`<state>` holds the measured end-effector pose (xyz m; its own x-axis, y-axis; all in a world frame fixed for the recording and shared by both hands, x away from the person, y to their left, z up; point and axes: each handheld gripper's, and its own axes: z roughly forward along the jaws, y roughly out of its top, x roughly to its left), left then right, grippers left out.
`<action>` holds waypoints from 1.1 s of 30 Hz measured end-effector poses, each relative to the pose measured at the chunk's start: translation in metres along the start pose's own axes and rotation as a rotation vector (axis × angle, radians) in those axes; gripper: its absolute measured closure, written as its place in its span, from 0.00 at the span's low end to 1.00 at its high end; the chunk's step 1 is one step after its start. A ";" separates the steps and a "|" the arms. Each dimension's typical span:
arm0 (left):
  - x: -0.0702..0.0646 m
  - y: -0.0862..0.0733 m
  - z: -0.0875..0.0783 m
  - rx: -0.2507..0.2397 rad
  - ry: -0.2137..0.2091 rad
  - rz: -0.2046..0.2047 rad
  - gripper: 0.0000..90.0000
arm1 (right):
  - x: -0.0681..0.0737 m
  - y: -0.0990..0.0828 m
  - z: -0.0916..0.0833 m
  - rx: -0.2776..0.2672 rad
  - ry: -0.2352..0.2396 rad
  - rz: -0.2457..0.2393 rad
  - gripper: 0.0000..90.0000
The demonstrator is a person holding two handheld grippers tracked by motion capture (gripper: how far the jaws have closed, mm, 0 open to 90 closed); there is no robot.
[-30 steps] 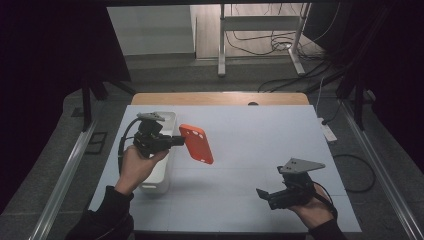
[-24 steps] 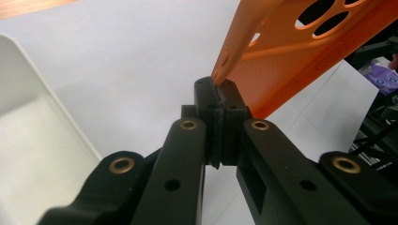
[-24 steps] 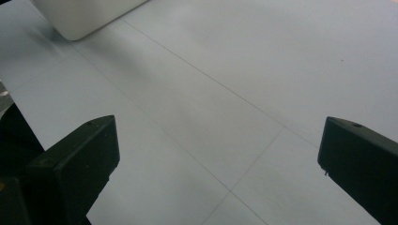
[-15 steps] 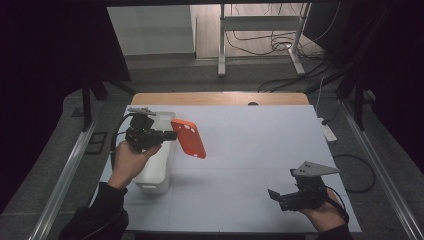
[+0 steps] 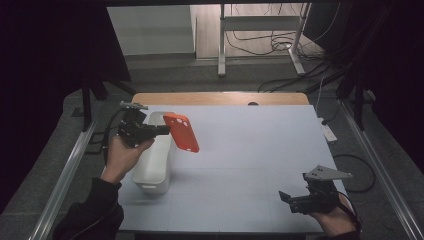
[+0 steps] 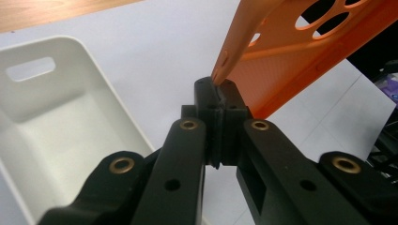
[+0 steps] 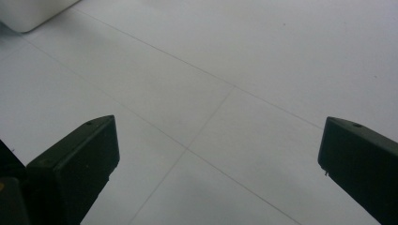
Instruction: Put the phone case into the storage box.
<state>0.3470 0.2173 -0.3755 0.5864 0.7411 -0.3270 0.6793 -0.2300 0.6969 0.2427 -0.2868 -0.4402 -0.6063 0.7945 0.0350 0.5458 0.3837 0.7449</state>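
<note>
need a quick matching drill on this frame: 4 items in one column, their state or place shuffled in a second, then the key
Items
1. left gripper
2. right gripper
3. orange phone case
4. white bin

States
A. stands on the table's left part, nothing inside it
B. jaws wide apart, nothing between them
C. pinched at one edge, held up off the table
D. shut on a thin orange edge

Pairs: 1-D, 2-B, 3-C, 4-A

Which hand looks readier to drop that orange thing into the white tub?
Left, probably: the left gripper already pinches the orange case beside the white bin; the right gripper is open, far off.
</note>
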 end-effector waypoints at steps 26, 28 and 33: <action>0.031 0.014 -0.023 0.002 0.092 -0.037 0.99 | -0.015 -0.022 -0.019 0.012 -0.094 0.098 0.00; 0.034 0.015 -0.025 -0.002 0.098 -0.046 0.99 | -0.015 -0.022 -0.020 0.013 -0.096 0.096 0.00; 0.040 0.017 -0.028 -0.004 0.115 -0.059 0.99 | -0.015 -0.023 -0.020 0.003 -0.100 0.094 0.00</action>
<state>0.3700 0.2609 -0.3592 0.4904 0.8210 -0.2923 0.7095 -0.1813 0.6810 0.2278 -0.3166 -0.4443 -0.4917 0.8699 0.0379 0.5996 0.3066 0.7392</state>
